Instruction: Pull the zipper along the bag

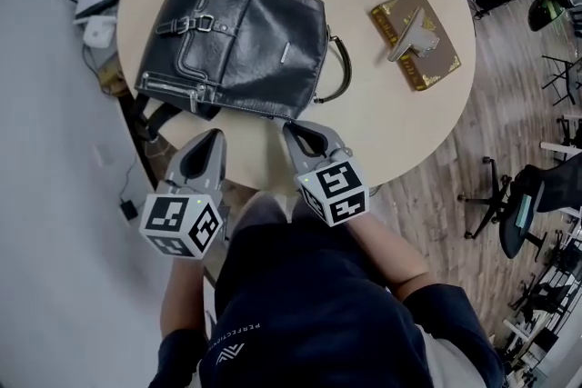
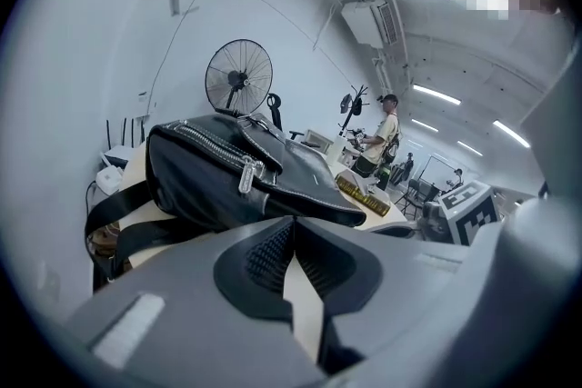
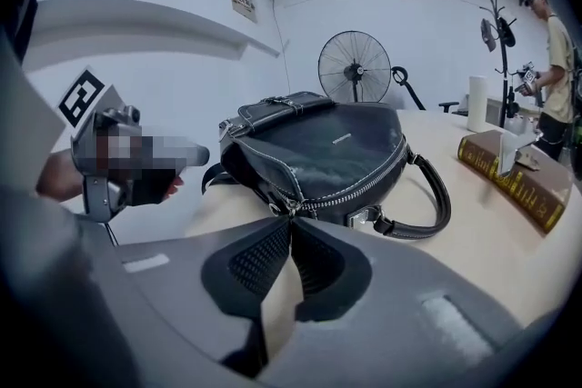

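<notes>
**Right tongs on the pull, left tongs empty beside the bag**

Head view: the bag lies by the tabletop's near-left edge. The right tongs touch its near side, and the left tongs stop just short. Left gripper view: the left tongs are pressed together, empty, with the bag just beyond. Only the right gripper view shows the right tongs apparently pinching the zipper pull. The zipper runs away to the right, towards the handle.

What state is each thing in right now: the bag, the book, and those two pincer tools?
bag: lying flat.
zipper: looks partly open.
right gripper: jaws shut on the zipper pull.
left gripper: jaws shut, empty.
book: closed, lying flat.
</notes>
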